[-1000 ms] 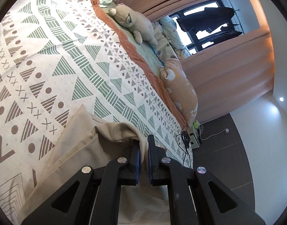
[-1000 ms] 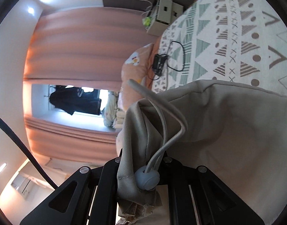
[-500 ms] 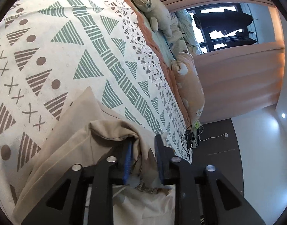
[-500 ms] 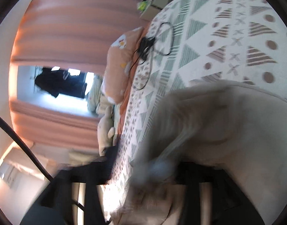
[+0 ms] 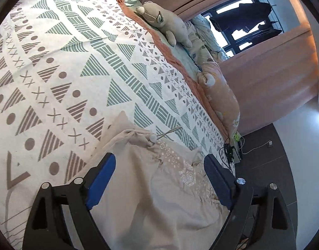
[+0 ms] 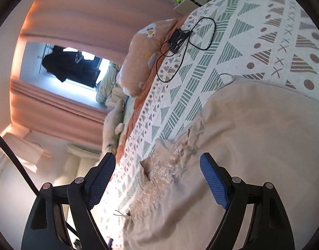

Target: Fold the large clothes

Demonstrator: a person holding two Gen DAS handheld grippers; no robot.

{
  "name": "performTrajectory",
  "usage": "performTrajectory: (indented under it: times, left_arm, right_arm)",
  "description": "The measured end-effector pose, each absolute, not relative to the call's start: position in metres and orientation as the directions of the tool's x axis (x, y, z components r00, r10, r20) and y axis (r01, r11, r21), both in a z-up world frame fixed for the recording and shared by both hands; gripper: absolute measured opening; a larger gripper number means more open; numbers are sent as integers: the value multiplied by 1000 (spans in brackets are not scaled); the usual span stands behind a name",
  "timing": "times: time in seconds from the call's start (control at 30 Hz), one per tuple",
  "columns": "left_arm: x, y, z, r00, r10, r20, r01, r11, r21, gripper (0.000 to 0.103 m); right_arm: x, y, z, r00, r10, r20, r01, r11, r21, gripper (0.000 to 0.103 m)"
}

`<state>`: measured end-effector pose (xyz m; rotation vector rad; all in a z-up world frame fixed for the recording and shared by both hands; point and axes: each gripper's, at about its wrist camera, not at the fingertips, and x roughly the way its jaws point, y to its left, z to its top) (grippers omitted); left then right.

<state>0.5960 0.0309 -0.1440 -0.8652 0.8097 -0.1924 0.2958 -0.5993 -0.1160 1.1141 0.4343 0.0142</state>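
A beige garment with a drawstring toggle and a patterned lining lies on the patterned bedspread. My left gripper is open and empty, its blue pads apart above the garment's bunched edge. In the right wrist view the same beige garment lies spread on the bedspread. My right gripper is open and empty just over the garment's crumpled patterned part.
A grey plush toy and an orange pillow lie along the far side of the bed. A black cable and device rest on the bedspread near the orange pillow. Pink curtains and a window stand beyond.
Both grippers have opened and let go of the beige garment, which now lies on the bed. The drawstring toggle has dropped from the right gripper onto the cloth.
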Motion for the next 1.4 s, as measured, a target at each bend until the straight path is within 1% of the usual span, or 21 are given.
performTrajectory:
  times: [0.1, 0.23, 0.27, 0.3, 0.37, 0.43, 0.57, 0.6, 0.67, 0.7, 0.87, 0.9, 0.93, 0.97, 1.0, 1.07, 1.1, 1.17, 1.2, 1.27, 1.4]
  left_arm:
    - [588, 36, -145, 677, -440, -591, -175, 683, -709, 88]
    - [577, 38, -143, 659, -393, -641, -175, 748, -640, 87]
    - [574, 39, -143, 659, -392, -642, -172, 753, -636, 82]
    - [571, 39, -144, 658, -388, -645, -172, 757, -630, 80]
    - [563, 40, -145, 659, -366, -657, -179, 772, -610, 79]
    - [556, 41, -148, 654, -354, -669, -184, 783, -594, 79]
    - [546, 44, -155, 643, -345, -684, -198, 788, -583, 76]
    - [543, 46, -158, 641, -341, -688, -202, 789, -580, 74]
    - [537, 49, -162, 633, -333, -699, -213, 793, -571, 64]
    - [533, 51, -164, 632, -330, -702, -218, 793, -569, 61]
    - [525, 60, -173, 616, -332, -714, -236, 787, -570, 60]
    - [527, 59, -174, 612, -330, -719, -237, 791, -564, 60]
    - [528, 59, -176, 606, -329, -724, -236, 795, -559, 60]
    - [530, 58, -178, 599, -330, -729, -234, 800, -553, 54]
    - [533, 56, -180, 590, -333, -735, -230, 804, -549, 52]
    - [536, 53, -187, 576, -340, -743, -223, 809, -544, 51]
    - [538, 51, -192, 566, -343, -750, -224, 811, -541, 50]
    - [544, 48, -202, 539, -355, -764, -225, 813, -537, 33]
    - [545, 47, -204, 533, -357, -767, -224, 815, -535, 31]
    - [548, 45, -205, 534, -353, -769, -213, 824, -526, 20]
    - [551, 47, -200, 551, -364, -751, -190, 822, -537, 15]
  right_arm:
    - [304, -588, -111, 906, 227, -358, 205, 502, 840, 82]
    - [317, -562, -103, 879, 208, -430, 224, 615, 756, 82]
    - [322, -554, -100, 871, 210, -445, 219, 644, 733, 81]
    - [322, -544, -96, 864, 213, -457, 212, 669, 712, 79]
    - [331, -525, -91, 847, 211, -488, 200, 724, 660, 72]
    - [339, -506, -86, 831, 221, -510, 179, 763, 621, 69]
    - [358, -469, -84, 788, 247, -564, 128, 830, 543, 68]
    - [363, -460, -84, 776, 248, -580, 119, 845, 521, 67]
    - [375, -442, -86, 752, 250, -610, 99, 872, 479, 62]
    - [378, -433, -86, 741, 251, -623, 90, 882, 462, 62]
    - [401, -395, -95, 680, 201, -705, 70, 940, 335, 60]
    - [406, -387, -99, 662, 178, -729, 73, 952, 298, 57]
    - [412, -382, -104, 644, 162, -748, 75, 959, 272, 51]
    - [418, -374, -110, 625, 148, -766, 75, 966, 248, 45]
    - [425, -368, -117, 605, 130, -786, 75, 973, 219, 39]
    - [435, -357, -130, 572, 70, -817, 82, 987, 141, 20]
    - [439, -353, -136, 562, 31, -827, 86, 992, 95, 18]
    - [444, -354, -138, 574, 10, -818, 88, 993, 74, 7]
    - [447, -355, -139, 578, 18, -816, 89, 992, 86, 1]
    - [449, -360, -135, 592, 58, -804, 97, 985, 142, 0]
    - [445, -366, -122, 649, 66, -758, 101, 980, 172, 0]
